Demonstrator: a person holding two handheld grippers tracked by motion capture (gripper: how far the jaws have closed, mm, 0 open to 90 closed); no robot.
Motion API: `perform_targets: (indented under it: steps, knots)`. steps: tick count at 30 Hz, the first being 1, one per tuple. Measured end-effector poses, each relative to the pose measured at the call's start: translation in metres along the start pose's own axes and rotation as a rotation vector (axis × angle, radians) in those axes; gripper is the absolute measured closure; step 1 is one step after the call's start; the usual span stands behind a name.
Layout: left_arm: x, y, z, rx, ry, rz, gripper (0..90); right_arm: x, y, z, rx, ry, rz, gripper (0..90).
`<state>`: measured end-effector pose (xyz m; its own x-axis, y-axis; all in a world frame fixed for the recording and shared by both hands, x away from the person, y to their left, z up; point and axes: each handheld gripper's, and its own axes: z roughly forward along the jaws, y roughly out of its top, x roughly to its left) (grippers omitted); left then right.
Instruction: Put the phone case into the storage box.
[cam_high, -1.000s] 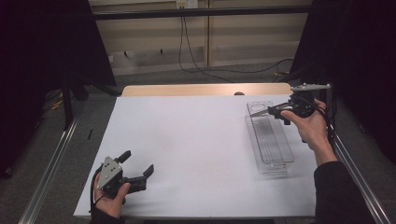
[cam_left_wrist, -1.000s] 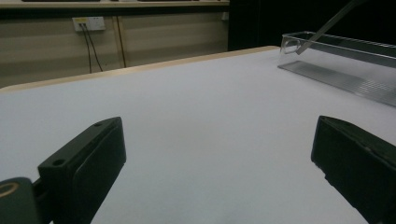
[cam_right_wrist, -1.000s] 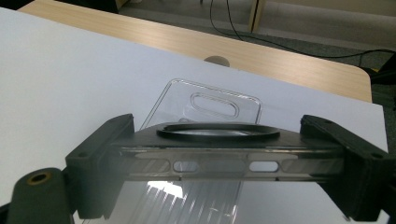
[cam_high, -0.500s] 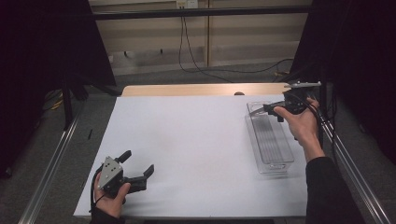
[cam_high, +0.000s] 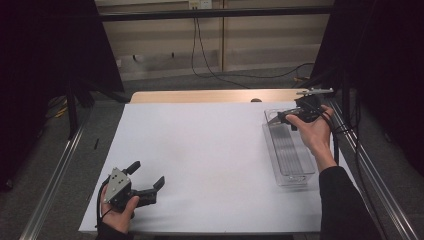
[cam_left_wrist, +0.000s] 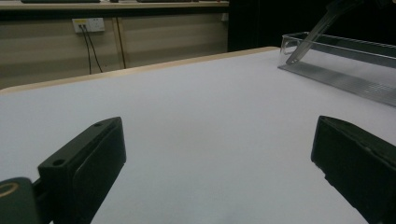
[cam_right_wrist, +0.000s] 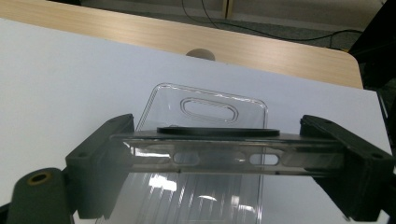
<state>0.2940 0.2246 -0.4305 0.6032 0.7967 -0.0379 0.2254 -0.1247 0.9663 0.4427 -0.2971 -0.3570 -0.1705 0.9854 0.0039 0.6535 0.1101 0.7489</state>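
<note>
Over the last second the right gripper had drifted slightly left over the far end of the clear tray, jaws clamped on a clear phone case; placing seemed near. The case's long axis spanned the jaws, its tip sloping down to the tray. The left gripper rested wide open and empty on the bench

My left gripper is black, with a grey three-cornered plate screwed on top and blocky, flat-faced jaws; a brass-ringed round knob sits below its left jaw. My right gripper is black too, a grey plate above it, dark cables trailing behind. A black sleeve covers my right forearm.
</note>
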Motion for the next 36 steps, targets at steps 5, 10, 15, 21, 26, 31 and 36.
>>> perform_targets:
  steps: [5,10,15,21,26,31,36]
  knots:
    - [0.000,0.000,0.000,0.003,-0.004,0.006,3.2,0.002,-0.001,0.004,-0.010,-0.011,0.004,11.9]
    - [0.000,0.000,0.000,0.004,-0.002,0.009,3.2,0.002,0.000,0.006,-0.020,-0.016,0.019,11.9]
    - [0.000,0.000,0.000,0.009,0.001,0.021,3.2,0.003,0.001,0.009,-0.048,-0.030,0.021,11.9]
    - [0.000,0.000,0.000,0.002,0.000,0.008,3.2,0.007,0.005,0.014,-0.069,-0.056,0.018,11.9]
    - [0.000,0.000,0.000,0.007,-0.001,0.016,3.2,0.008,0.007,0.017,-0.085,-0.070,0.032,12.0]
    - [0.000,0.000,0.000,0.005,0.001,0.012,3.2,0.010,0.008,0.021,-0.100,-0.084,0.038,12.0]
    - [-0.001,0.000,0.001,0.007,0.000,0.009,3.2,0.013,0.008,0.024,-0.121,-0.095,0.034,12.1]
